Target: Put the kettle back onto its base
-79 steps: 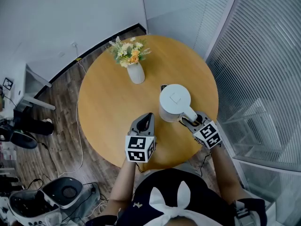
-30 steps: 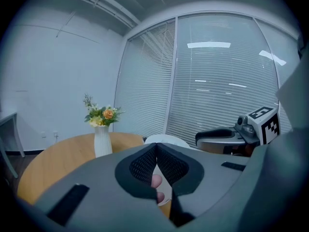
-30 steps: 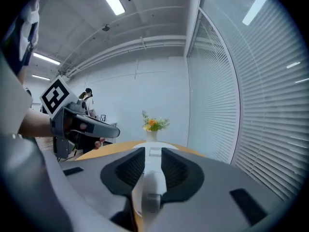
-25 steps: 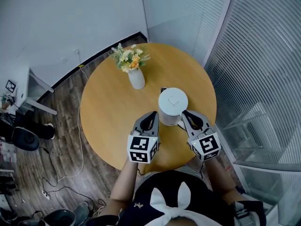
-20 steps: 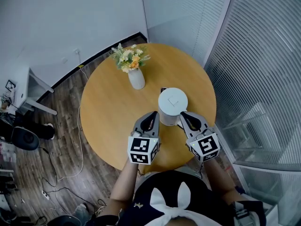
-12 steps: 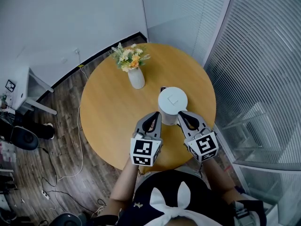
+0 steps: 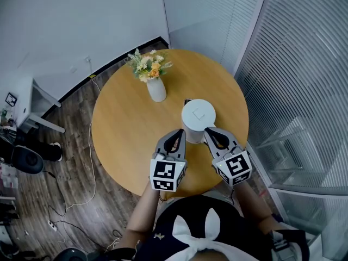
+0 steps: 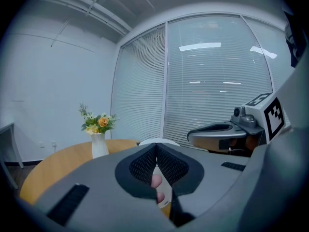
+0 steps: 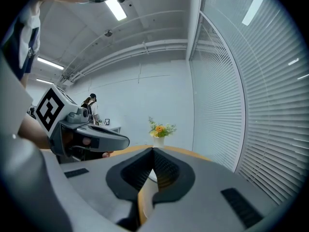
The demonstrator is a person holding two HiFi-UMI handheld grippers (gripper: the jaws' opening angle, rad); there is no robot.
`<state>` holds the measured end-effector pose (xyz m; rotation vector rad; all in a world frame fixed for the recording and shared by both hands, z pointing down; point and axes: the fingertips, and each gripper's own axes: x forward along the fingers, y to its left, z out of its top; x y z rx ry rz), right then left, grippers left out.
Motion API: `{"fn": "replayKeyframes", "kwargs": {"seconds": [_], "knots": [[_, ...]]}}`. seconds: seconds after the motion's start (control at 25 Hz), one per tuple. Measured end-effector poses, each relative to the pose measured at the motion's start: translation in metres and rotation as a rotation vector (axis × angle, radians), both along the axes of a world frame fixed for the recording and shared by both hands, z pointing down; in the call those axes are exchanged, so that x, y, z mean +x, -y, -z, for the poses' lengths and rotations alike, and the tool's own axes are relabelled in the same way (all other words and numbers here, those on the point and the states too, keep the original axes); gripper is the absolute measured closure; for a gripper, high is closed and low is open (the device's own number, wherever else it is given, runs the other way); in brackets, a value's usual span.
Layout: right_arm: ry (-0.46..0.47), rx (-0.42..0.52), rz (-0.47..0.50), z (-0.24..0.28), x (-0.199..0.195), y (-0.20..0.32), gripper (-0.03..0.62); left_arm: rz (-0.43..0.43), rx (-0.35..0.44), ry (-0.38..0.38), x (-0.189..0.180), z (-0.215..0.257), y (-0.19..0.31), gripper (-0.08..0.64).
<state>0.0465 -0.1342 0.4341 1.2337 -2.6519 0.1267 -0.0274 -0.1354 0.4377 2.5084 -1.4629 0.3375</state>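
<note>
White cylindrical kettle (image 7: 198, 115), round wooden table (image 7: 125, 129); left gripper (image 7: 176, 132), right gripper (image 7: 207, 131) clenched empty

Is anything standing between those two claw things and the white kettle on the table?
Nothing visible does. The left gripper and right gripper, both shut and empty, sit close to the kettle on its near side. The flower vase stands apart, farther back and to the left.
</note>
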Motion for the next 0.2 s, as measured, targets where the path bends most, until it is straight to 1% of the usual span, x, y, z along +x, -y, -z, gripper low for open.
{"fn": "replayKeyframes", "kwargs": {"seconds": [0.2], "knots": [[-0.005, 0.001, 0.003, -0.0005, 0.0003, -0.0014, 0.571, -0.003, -0.006, 0.002, 0.0015, -0.0028, -0.0022, 0.54]]}}
